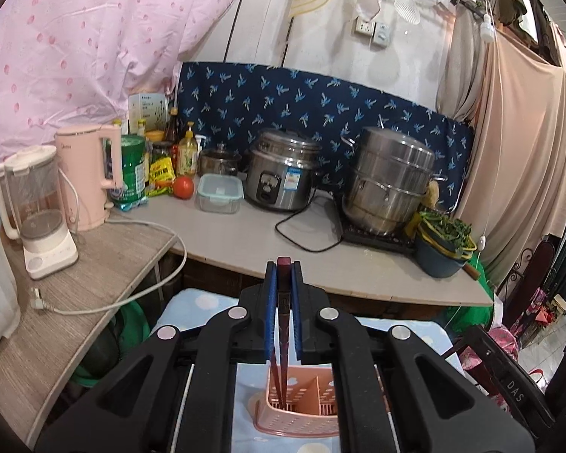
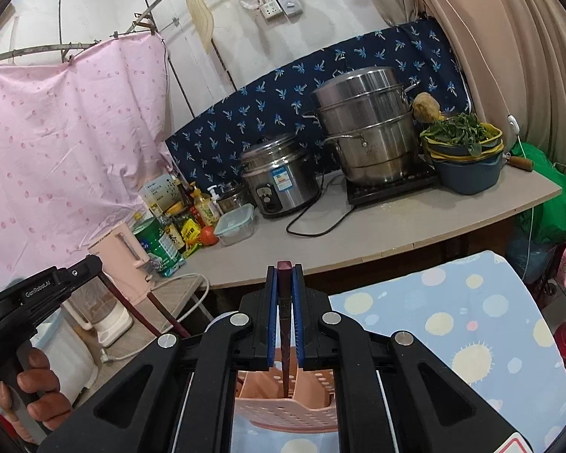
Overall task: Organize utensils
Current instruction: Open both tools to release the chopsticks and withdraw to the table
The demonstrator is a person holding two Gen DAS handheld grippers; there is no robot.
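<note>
Left wrist view: a grey surface [image 1: 245, 238] runs along a wall hung with a dark blue patterned cloth [image 1: 320, 94], and a pink curtain [image 1: 75, 56] hangs at the left. On the surface stand a rice cooker [image 1: 279, 170], a tall steel steamer pot [image 1: 388, 181] on a black hob, a lidded clear food box [image 1: 219, 193], a tomato [image 1: 183, 187], a cluster of bottles, and a blue bowl of greens [image 1: 443, 238] at the right end. A lower wood-grain shelf at the left carries a pink kettle [image 1: 86, 177] and a white blender [image 1: 37, 207].

The left hand-held gripper [image 1: 284, 268] has its blue pads closed narrowly on a dark red chopstick [image 1: 283, 321], which slants down so that its tip sits inside a pink perforated utensil basket [image 1: 298, 407]. The basket stands on a light blue spotted cloth [image 1: 203, 302] just below the gripper.

In the right wrist view, the right hand-held gripper [image 2: 284, 268] likewise pinches a dark red chopstick [image 2: 285, 339] whose lower end reaches into the same basket [image 2: 283, 407]. At the left edge of that view, a person's hand [image 2: 37, 389] grips the other tool's handle.
</note>
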